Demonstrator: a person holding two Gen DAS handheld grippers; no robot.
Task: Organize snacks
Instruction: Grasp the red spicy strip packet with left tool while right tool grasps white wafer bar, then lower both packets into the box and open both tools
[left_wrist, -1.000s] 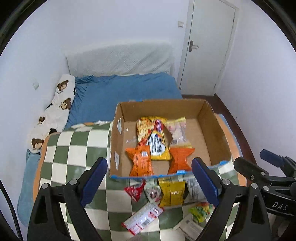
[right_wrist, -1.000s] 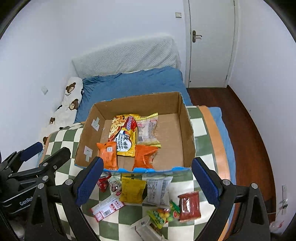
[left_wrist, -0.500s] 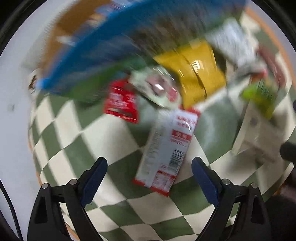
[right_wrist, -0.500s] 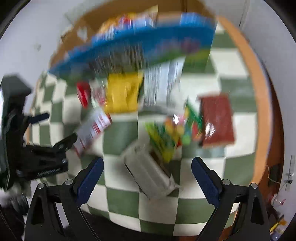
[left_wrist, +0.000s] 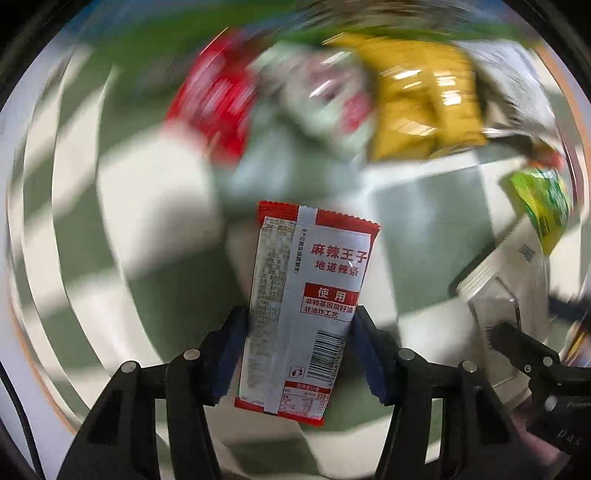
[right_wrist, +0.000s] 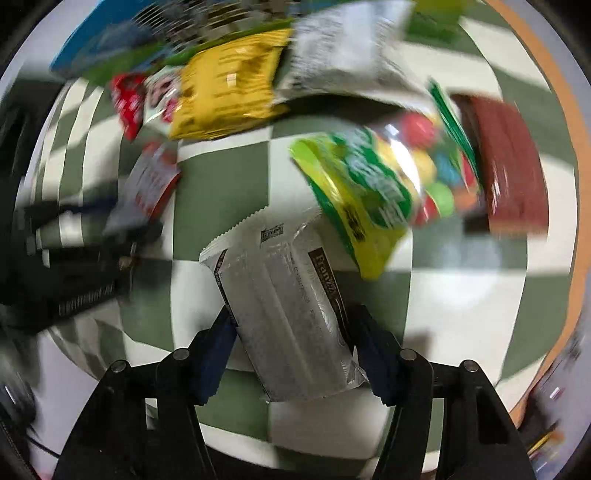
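Note:
Pointing straight down over the green-and-white checked cloth (left_wrist: 155, 192), my left gripper (left_wrist: 300, 334) has its jaws closing on a red-and-white snack packet (left_wrist: 314, 280); both pads touch the packet's long edges. My right gripper (right_wrist: 290, 330) is also closing, its pads against the sides of a white foil snack packet (right_wrist: 284, 295) with a brown label. Both packets look sharp while the cloth around them is smeared. The white packet (left_wrist: 491, 295) also appears at the right of the left wrist view.
Loose snacks lie beyond the grippers: a yellow bag (right_wrist: 229, 81), a small red packet (left_wrist: 218, 96), a grey-white bag (right_wrist: 343, 48), a green candy bag (right_wrist: 369, 184) and a dark red packet (right_wrist: 509, 162). The box's blue edge (right_wrist: 92, 40) is at the top left.
Both grippers tipped downward and dropped from above the cardboard box to the cloth. Their jaws went from wide apart to closed in around one packet each.

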